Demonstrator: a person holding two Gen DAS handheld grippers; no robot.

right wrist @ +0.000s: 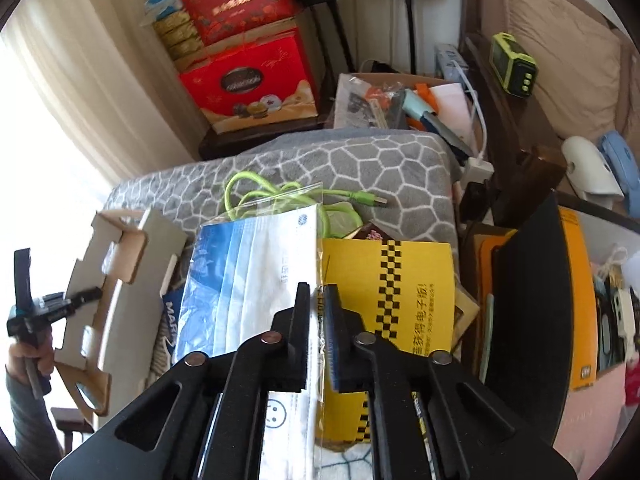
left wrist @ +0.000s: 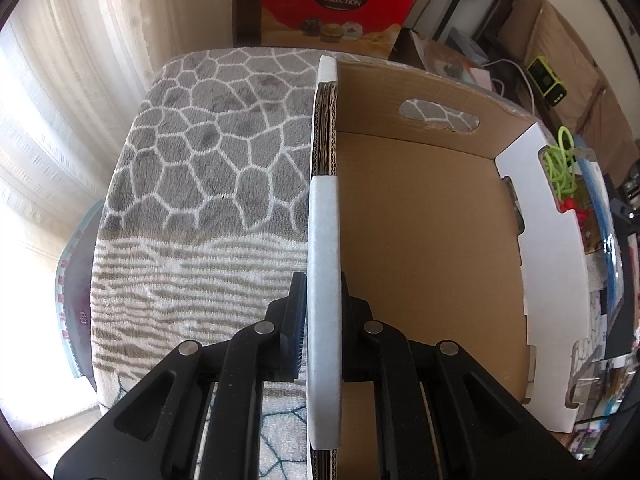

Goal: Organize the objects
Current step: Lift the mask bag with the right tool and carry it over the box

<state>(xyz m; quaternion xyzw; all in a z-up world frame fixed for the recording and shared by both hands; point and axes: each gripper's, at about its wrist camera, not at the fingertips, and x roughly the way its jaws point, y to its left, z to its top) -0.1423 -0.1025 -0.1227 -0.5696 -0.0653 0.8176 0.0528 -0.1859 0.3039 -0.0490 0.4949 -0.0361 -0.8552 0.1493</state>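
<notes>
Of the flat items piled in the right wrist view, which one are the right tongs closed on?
The clear plastic pack of face masks: the right tongs pinch its right edge. The yellow checkered booklet lies just beside it, untouched.

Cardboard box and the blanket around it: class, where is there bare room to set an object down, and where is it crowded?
Free: the cardboard box floor, bare between its walls, and the grey blanket left of the wall the left gripper clamps. Crowded: right of the box, where the mask pack, yellow booklet and green cable overlap.
</notes>
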